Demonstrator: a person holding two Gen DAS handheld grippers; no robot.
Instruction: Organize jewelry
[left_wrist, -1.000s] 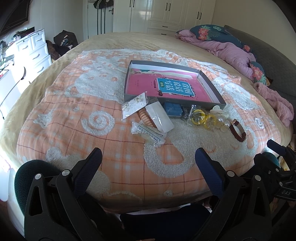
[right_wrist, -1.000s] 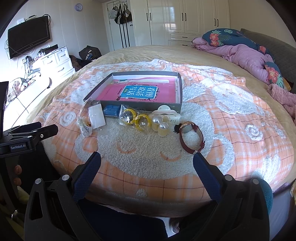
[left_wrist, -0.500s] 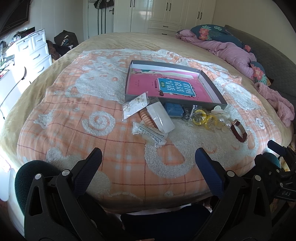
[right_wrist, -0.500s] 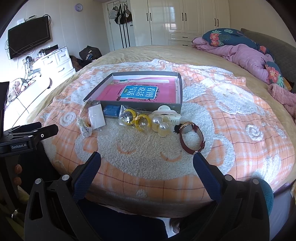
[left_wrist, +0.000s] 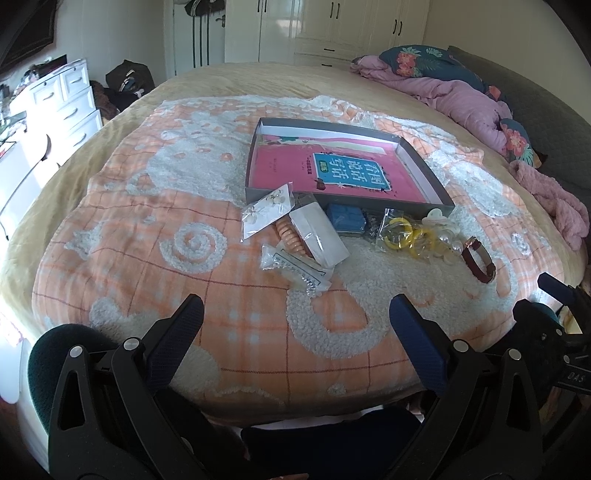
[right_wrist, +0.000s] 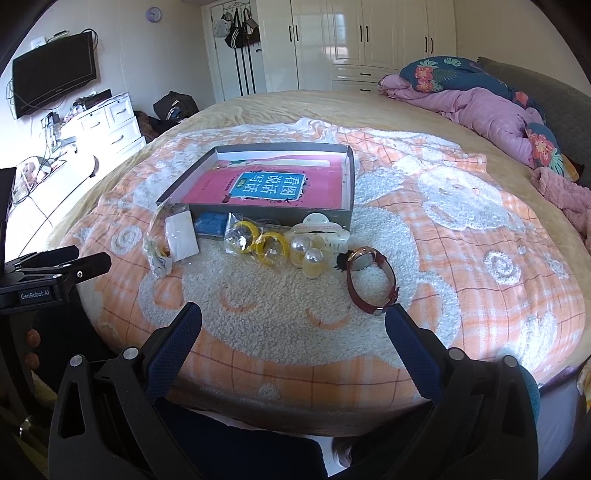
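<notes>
Both claws (left_wrist: 295, 317) (right_wrist: 293, 323) agape, level above blanket (right_wrist: 280, 295).

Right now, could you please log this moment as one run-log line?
left gripper: open, empty | right gripper: open, empty | watch: on blanket | box: no jewelry inside

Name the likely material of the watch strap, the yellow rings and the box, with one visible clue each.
Watch strap: probably leather, dark red with a slight sheen.
Yellow rings: apparently glossy plastic, translucent, sealed in clear bags.
Box: likely cardboard, with thin, matte grey walls.
</notes>
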